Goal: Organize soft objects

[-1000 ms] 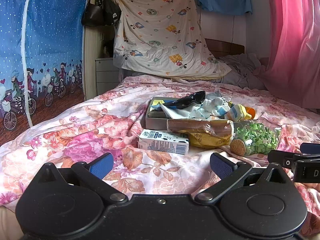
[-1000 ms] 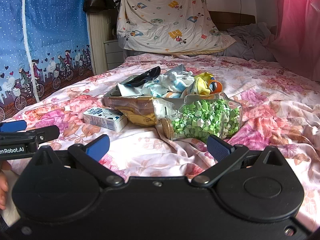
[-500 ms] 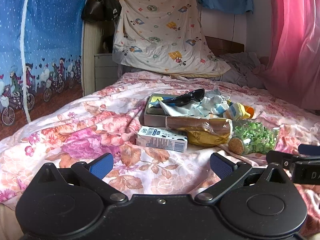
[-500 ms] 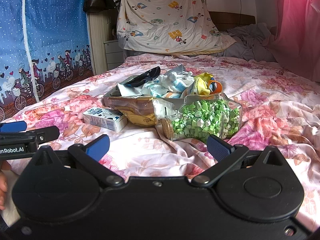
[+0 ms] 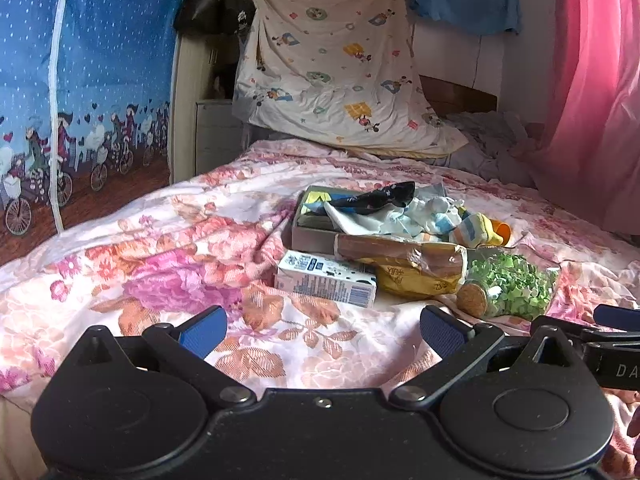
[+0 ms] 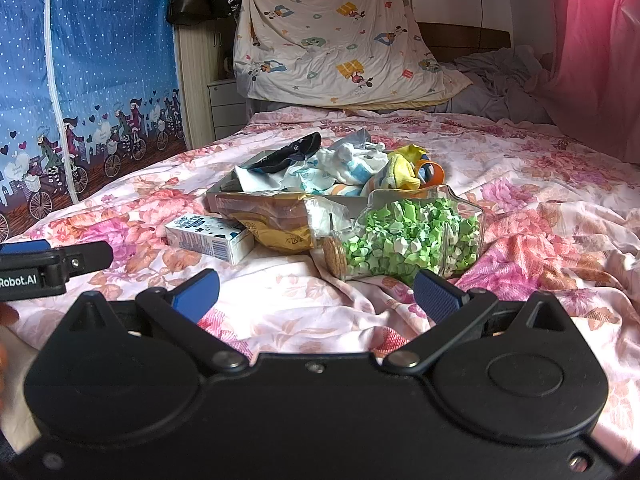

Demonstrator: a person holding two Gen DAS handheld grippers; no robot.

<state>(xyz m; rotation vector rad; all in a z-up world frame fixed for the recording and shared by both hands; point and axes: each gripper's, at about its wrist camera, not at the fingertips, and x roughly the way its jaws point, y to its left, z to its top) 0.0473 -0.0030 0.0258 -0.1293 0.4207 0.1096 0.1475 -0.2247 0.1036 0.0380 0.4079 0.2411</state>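
Basically nothing is gripped yet; both tools sit low over the bedspread, short of the pile.

Left wrist view: left gripper (image 5: 322, 330) has its jaws spread wide, empty. Soft stuff, a dark sock (image 5: 376, 199) and white-blue baby clothes (image 5: 412, 218), is heaped in the shallow grey box (image 5: 312, 236), ahead and slightly right of the tool. Milk carton (image 5: 326, 279), bread bag (image 5: 404, 258) and star jar (image 5: 510, 290) lie in a row in front of the box, between tool and clothes. Sock's long axis runs roughly left-right across the view. Right gripper pokes in at the right edge.

Right wrist view: right gripper (image 6: 316, 294) also wide open, empty. Jar (image 6: 408, 236) is straight ahead and nearest; box (image 6: 218, 198) with clothes sits behind it, slightly left. Yellow-striped soft item (image 6: 400, 172) hangs at the box's far right end, by an orange ring (image 6: 434, 170). Left tool shows at the left edge.

Judgement: neither is clearly nearer; left has the straighter line to the sock, over the carton. Right must clear the jar first.
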